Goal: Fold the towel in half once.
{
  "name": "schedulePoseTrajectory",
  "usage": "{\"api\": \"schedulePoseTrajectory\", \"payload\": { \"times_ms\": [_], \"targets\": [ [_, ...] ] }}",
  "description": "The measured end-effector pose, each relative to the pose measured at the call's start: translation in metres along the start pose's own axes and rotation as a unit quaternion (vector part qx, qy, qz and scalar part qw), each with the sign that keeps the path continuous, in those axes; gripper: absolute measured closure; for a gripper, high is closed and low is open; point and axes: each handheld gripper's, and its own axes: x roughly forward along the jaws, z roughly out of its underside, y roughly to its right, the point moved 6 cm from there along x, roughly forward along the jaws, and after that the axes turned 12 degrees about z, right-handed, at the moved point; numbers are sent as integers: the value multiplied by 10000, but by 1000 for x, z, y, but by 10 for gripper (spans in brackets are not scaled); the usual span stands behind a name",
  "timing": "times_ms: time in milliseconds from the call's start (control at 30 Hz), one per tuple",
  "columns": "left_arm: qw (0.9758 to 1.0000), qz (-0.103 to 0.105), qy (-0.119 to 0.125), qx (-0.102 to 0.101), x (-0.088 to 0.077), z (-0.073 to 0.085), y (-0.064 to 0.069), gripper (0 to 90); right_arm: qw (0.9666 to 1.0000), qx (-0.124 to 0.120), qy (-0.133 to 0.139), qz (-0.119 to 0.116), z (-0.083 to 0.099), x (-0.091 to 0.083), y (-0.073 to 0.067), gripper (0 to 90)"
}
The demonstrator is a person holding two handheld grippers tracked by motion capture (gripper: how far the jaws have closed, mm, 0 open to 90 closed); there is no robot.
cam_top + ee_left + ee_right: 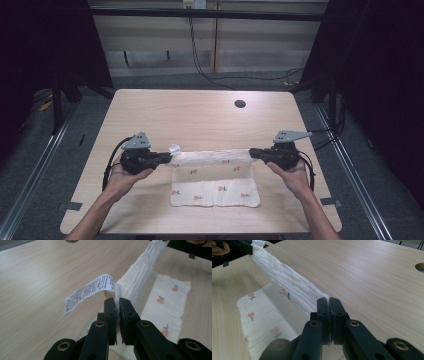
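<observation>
One cloth point(215, 182) is stretched between two tools: its left corner is clamped in the left tool point(169, 158), its right corner in the right tool point(252, 152). The far edge is lifted; the rest lies on the table point(200, 115). Its long axis runs left to right. One label point(88, 290) is seen at the left corner.

White muslin cloth point(215, 186) with small fruit prints, far edge lifted taut, near part flat on table

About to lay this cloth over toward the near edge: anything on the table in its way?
Nothing visible. Both grippers, left and right, pinch the cloth at its far corners; the table around it is bare wood.
</observation>
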Motion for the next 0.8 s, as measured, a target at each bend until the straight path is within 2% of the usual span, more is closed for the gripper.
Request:
{"api": "schedulePoseTrajectory", "payload": {
  "times_ms": [100,200,300,367,533,700,767,800],
  "targets": [
    [10000,-64,-56,-38,0,5,-1,852,10000,-41,-38,-56,4,-4,-3,875],
    [9995,-60,-305,-55,11,18,3,852,9996,-158,-206,-97,12,-4,-9,875],
    [9994,-9,-330,-76,14,23,7,852,9990,-286,-346,-69,16,-6,-10,875],
    [9994,78,-315,-84,17,28,11,852,9992,-209,-323,-85,17,-10,-9,875],
    [9990,53,-447,-55,22,37,13,851,9984,-249,-490,-113,35,-8,-16,875],
    [9989,40,-465,-38,22,42,15,851,9969,-308,-708,-167,50,-7,-23,874],
    [9986,85,-519,-15,23,44,17,850,9963,-325,-768,-202,55,-8,-26,873],
    [9984,171,-547,-34,24,46,20,850,9961,-328,-802,-193,57,-8,-27,873]
  ]
}}
